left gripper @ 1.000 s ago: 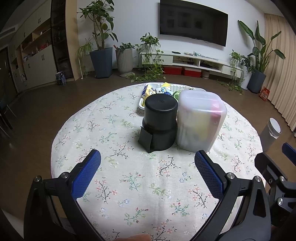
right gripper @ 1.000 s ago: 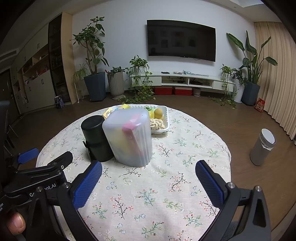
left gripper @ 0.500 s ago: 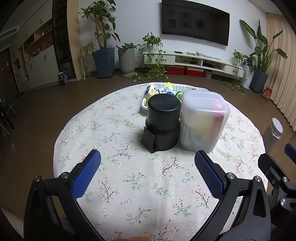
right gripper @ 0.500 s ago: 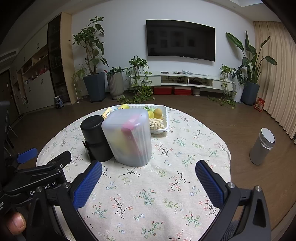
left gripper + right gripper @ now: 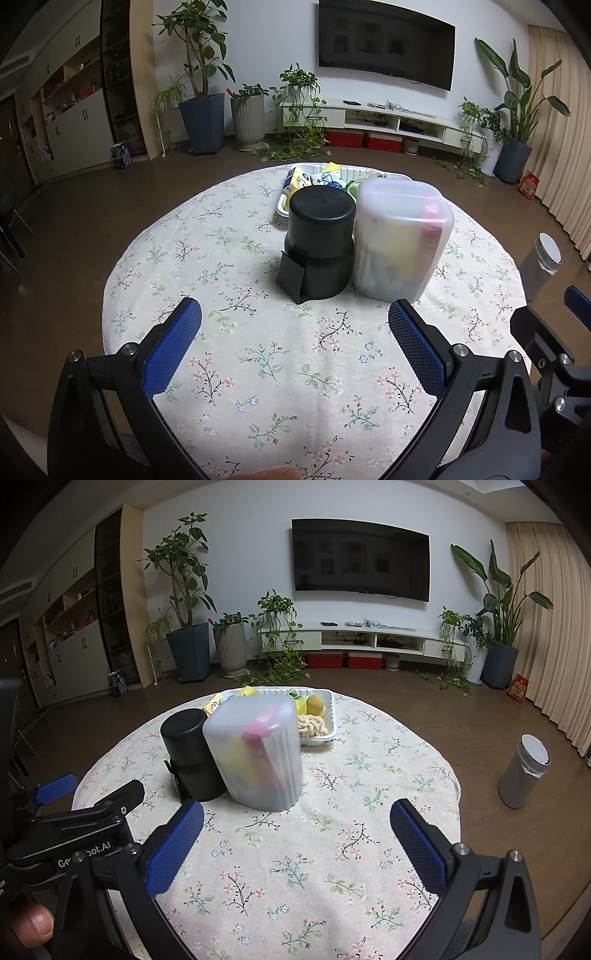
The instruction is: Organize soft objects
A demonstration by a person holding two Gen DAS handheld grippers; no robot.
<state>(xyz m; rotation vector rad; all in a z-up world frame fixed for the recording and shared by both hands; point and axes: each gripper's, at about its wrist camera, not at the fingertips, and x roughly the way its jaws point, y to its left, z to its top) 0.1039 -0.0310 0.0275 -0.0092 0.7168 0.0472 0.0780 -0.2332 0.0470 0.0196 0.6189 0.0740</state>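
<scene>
Both tools, left tool [image 5: 294,321] and right tool [image 5: 296,823], gape empty before two containers [image 5: 400,236].

A frosted translucent container [image 5: 258,753] stands upside down on the floral tablecloth, touching a black cylindrical container [image 5: 192,755] on its left; yellow and pink items show blurrily through its wall (what they are cannot be told). Just behind both lies a white ribbed tray [image 5: 325,734] holding soft items: a yellow-brown round piece [image 5: 315,703], a pale ridged one [image 5: 312,725], some green and yellow pieces

Tray [image 5: 391,174] half behind containers [image 5: 400,236]
</scene>
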